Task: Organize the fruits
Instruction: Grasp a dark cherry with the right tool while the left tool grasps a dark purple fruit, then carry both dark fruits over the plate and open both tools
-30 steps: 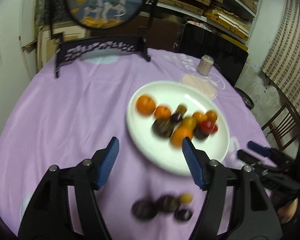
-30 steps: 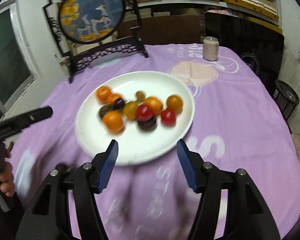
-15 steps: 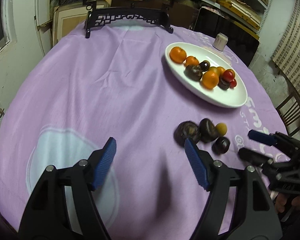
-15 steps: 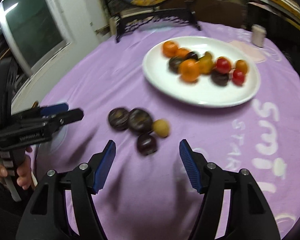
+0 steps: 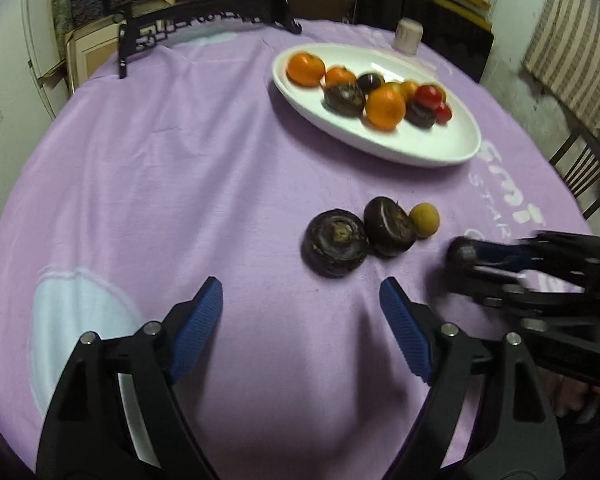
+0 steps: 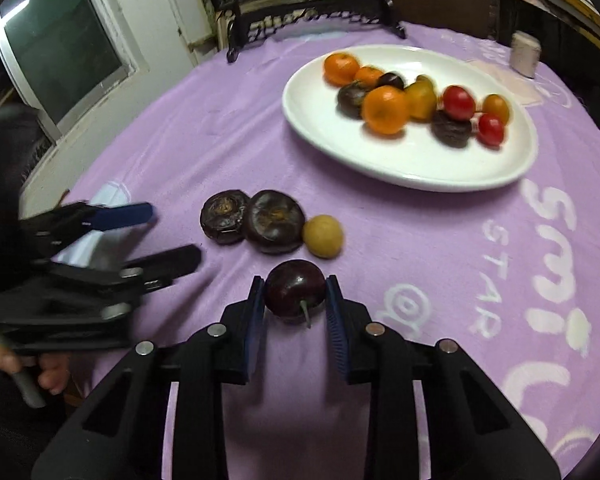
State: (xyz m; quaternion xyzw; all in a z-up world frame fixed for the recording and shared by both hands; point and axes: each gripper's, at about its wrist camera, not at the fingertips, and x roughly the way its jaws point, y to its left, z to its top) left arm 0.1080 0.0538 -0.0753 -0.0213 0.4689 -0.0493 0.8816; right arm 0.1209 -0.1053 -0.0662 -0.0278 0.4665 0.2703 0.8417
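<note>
A white oval plate point(image 6: 516, 160) point(image 5: 440, 148) at the far side holds several oranges, red tomatoes and dark fruits. On the purple cloth lie two dark round fruits point(image 6: 224, 216) point(image 6: 274, 220) and a small yellow fruit point(image 6: 323, 236); they also show in the left wrist view: the dark ones point(image 5: 334, 236) point(image 5: 390, 220) and the yellow one point(image 5: 424, 220). My right gripper point(image 6: 295, 300) is shut on a dark plum point(image 6: 294, 290) with a stem, low at the cloth. My left gripper point(image 5: 302, 320) is open and empty, just short of the dark fruits.
A black carved stand point(image 6: 312, 20) with a round painted panel stands at the table's far edge. A small can point(image 6: 524, 54) sits behind the plate. A window point(image 6: 60, 44) is at the left, a chair point(image 5: 580, 168) at the right.
Both grippers have moved in toward the loose fruits. My right gripper has closed on the dark plum, which lay loose by the yellow fruit half a second ago.
</note>
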